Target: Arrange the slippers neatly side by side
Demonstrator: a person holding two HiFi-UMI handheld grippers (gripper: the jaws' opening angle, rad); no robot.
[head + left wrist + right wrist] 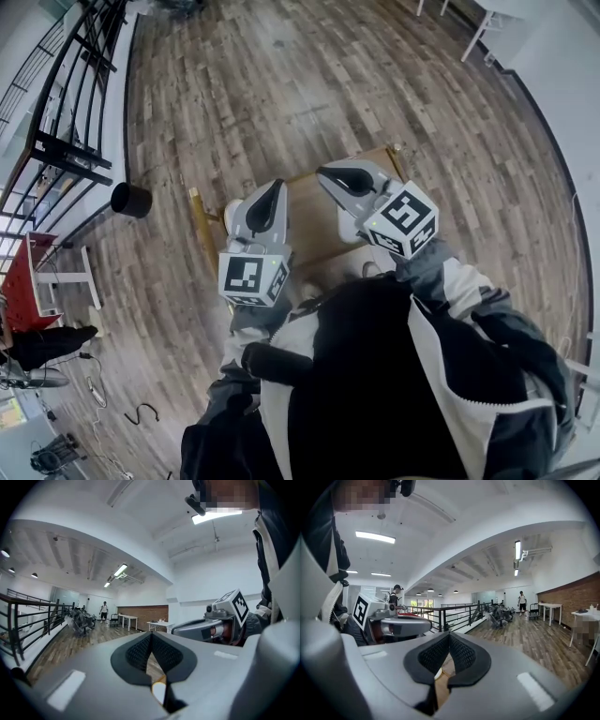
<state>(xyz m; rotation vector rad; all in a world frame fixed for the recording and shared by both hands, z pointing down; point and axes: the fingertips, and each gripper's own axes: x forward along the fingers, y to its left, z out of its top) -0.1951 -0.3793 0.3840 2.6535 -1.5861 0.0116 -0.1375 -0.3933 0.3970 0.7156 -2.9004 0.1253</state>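
Note:
I hold both grippers raised over a brown wooden board (pixel 319 225) lying on the floor. My left gripper (pixel 273 189) (pixel 151 643) is shut, pads pressed together with nothing between them. My right gripper (pixel 330 174) (pixel 449 641) is shut and empty too. Both point level across the room, side by side. Parts of white slippers show at the board: one bit (pixel 232 210) left of the left gripper, another (pixel 348 229) under the right gripper. The grippers and my body hide most of them.
A black bucket (pixel 131 200) stands on the plank floor left of the board. A black railing (pixel 70 103) runs along the left. A red table (pixel 21 281) and cables (pixel 141 412) lie at lower left. White table legs (pixel 478 33) stand far right. A person (pixel 521 602) stands far off.

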